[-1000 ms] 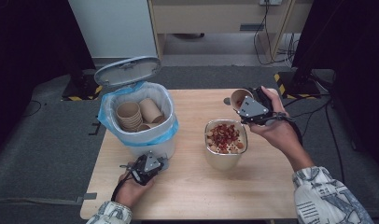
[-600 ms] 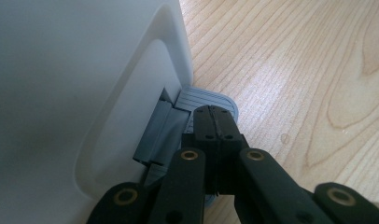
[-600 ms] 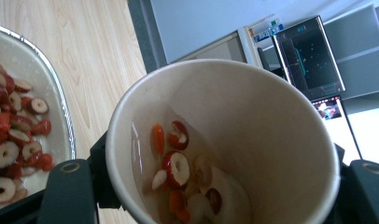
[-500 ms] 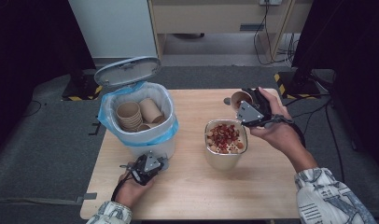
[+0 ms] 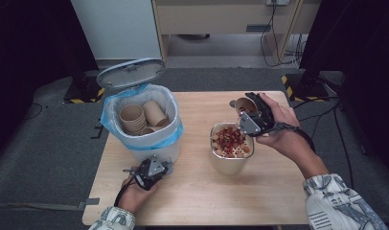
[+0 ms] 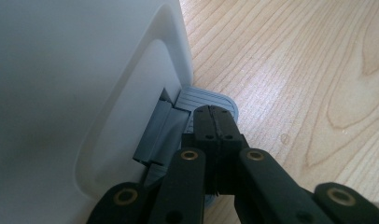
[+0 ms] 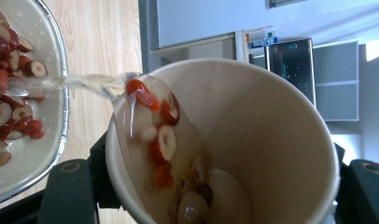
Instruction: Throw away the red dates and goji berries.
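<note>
**Cup tipped over bowl, liquid and fruit pouring**

The paper cup [image 7: 234, 140] is plain tan, held tilted toward the metal bowl [image 5: 231, 160] at the far right of the table [image 5: 192, 196]. In the right gripper view a clear stream runs from its lip into the bowl, carrying red and white sliced fruit [image 7: 162, 140]; more pieces lie in the cup's bottom. The right claw [image 5: 247, 117] grips the cup, a jaw on each side of its wall.

The bowl stands just beside the cup, already holding red and pale fruit slices.

The left claw [image 6: 215, 126] is fully closed, gripping nothing, its tips resting on the grey pedal [image 6: 211, 98] at the foot of the white bin [image 5: 144, 124]. The bin's lid [image 5: 130, 73] stands raised; stacked paper cups [image 5: 135, 117] lie inside its blue liner.

The table is light wood, on grey carpet; cables trail at the far right.
</note>
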The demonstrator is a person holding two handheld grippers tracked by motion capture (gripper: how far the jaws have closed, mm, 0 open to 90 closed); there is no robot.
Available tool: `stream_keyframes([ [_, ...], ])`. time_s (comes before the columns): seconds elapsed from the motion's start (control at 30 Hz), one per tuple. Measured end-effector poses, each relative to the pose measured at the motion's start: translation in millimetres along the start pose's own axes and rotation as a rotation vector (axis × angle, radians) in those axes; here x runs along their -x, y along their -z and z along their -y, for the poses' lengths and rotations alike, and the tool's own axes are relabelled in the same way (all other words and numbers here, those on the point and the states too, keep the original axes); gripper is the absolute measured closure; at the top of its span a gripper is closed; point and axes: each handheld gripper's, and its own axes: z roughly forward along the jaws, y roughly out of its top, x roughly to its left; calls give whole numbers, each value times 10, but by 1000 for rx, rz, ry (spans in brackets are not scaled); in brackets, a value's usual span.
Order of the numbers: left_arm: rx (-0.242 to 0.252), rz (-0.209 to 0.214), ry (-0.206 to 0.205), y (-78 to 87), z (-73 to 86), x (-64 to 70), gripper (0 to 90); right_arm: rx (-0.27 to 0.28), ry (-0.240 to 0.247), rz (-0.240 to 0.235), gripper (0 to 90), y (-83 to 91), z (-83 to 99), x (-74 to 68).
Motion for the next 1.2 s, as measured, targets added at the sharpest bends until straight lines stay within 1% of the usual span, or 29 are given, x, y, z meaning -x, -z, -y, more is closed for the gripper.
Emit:
stream_keyframes([
  [0.13,0,1,0,0,0,-1,899,-11,40,10,284,12,-14,2],
  [0.17,0,0,-1,0,0,0,899,-18,58,10,284,11,-15,-2],
  [0.47,0,1,1,0,0,0,899,-30,81,21,284,14,12,9],
  [0.57,0,0,0,0,0,-1,899,-29,82,28,284,34,6,37],
  [0.73,-1,-2,-5,1,-2,-3,899,-23,72,41,284,68,1,103],
  [0.9,-1,-1,-3,1,-2,-4,899,-20,77,48,284,92,-29,160],
  [1.07,-1,-2,-5,1,-2,-3,899,-21,99,62,284,121,-81,234],
  [1.17,-1,-2,-5,1,-2,-3,899,-26,128,71,284,131,-101,261],
  [1.2,-1,-2,-5,2,-2,-3,899,-29,144,76,284,137,-107,268],
])
